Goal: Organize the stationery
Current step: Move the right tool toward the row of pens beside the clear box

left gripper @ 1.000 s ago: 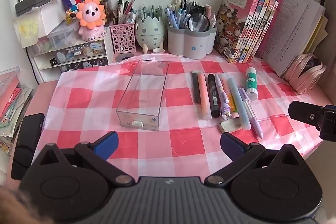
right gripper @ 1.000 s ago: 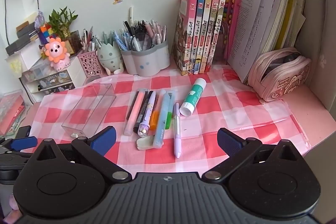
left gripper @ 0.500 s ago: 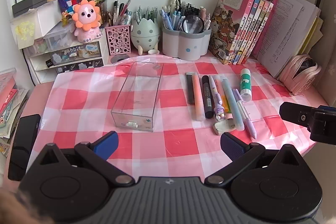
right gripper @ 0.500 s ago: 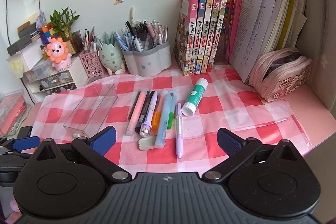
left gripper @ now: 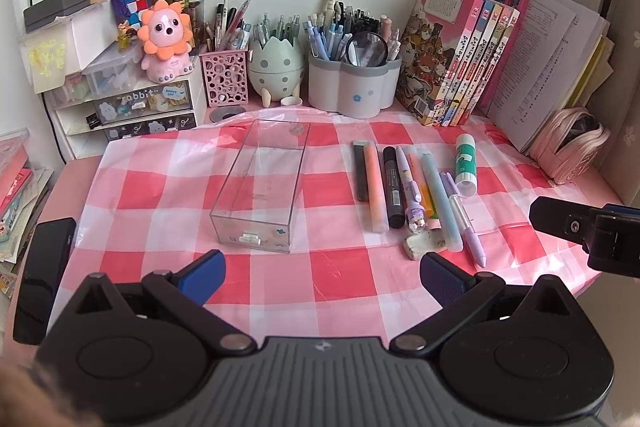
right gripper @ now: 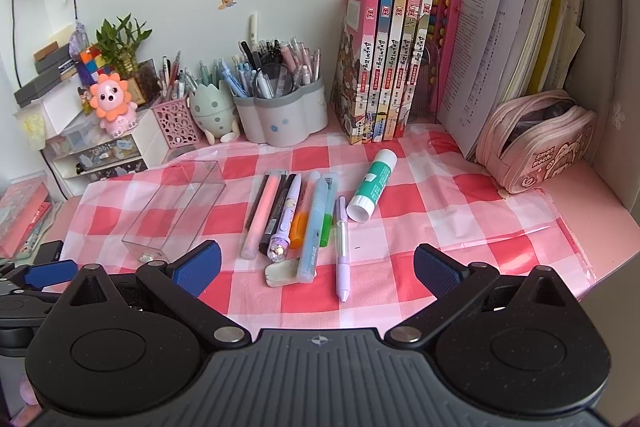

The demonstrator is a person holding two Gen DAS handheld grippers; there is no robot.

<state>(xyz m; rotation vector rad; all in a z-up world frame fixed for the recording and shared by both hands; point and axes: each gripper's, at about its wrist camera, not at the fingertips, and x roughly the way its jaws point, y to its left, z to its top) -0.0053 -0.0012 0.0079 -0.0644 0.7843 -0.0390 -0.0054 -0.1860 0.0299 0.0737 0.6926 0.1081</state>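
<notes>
A clear plastic box (left gripper: 262, 187) (right gripper: 176, 207) stands empty on the red-checked cloth (left gripper: 152, 195). To its right lies a row of pens and markers (left gripper: 400, 187) (right gripper: 292, 215), a purple pen (left gripper: 466, 223) (right gripper: 343, 247), a white eraser (left gripper: 422, 241) (right gripper: 280, 273) and a green-and-white glue stick (left gripper: 465, 165) (right gripper: 372, 185). My left gripper (left gripper: 322, 277) is open and empty, near the cloth's front edge just below the box. My right gripper (right gripper: 316, 265) is open and empty, in front of the pens.
At the back stand a grey pen holder (left gripper: 354, 87), an egg-shaped holder (left gripper: 276, 67), a pink mesh cup (left gripper: 224, 77), small drawers (left gripper: 140, 111) and books (left gripper: 460, 59). A pink pencil pouch (right gripper: 536, 143) sits at the far right. A black phone (left gripper: 42, 267) lies at left.
The left wrist view has pulled back and tilted a little, so the desk items sit slightly higher and smaller. Both grippers stay open. Nothing on the desk has moved.
</notes>
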